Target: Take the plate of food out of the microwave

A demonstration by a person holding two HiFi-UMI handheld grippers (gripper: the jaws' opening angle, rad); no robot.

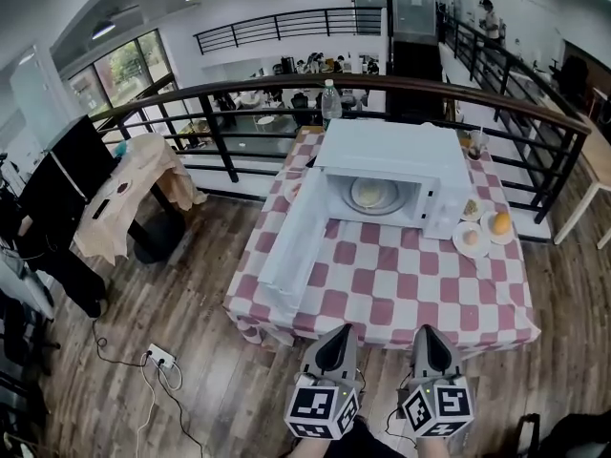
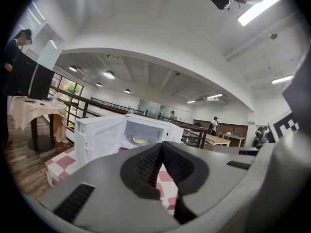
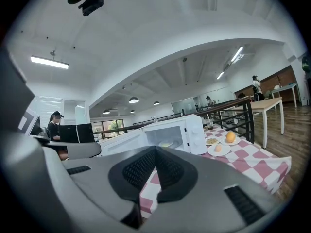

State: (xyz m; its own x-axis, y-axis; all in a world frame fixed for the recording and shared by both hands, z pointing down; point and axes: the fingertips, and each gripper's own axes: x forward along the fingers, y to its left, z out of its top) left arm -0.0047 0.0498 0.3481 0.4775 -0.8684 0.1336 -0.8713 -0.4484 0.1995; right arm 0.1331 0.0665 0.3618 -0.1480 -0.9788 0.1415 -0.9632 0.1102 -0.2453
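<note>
A white microwave (image 1: 387,165) stands at the back of a red-and-white checked table (image 1: 401,284). Its door (image 1: 296,241) hangs wide open to the left. Inside, on the turntable, lies the plate of food (image 1: 372,194), also visible as the plate (image 2: 139,140) in the left gripper view and the plate (image 3: 165,143) in the right gripper view. My left gripper (image 1: 334,340) and right gripper (image 1: 431,340) hover side by side before the table's near edge, well short of the microwave. Both are shut, with nothing held between the fingertips. Both point at the open cavity.
Right of the microwave sit small plates, one with an egg (image 1: 471,239) and one with an orange (image 1: 500,223). A water bottle (image 1: 330,101) stands behind the microwave. A black railing (image 1: 229,151) runs behind the table. A cloth-draped table (image 1: 134,184) is at left, a power strip (image 1: 160,358) on the floor.
</note>
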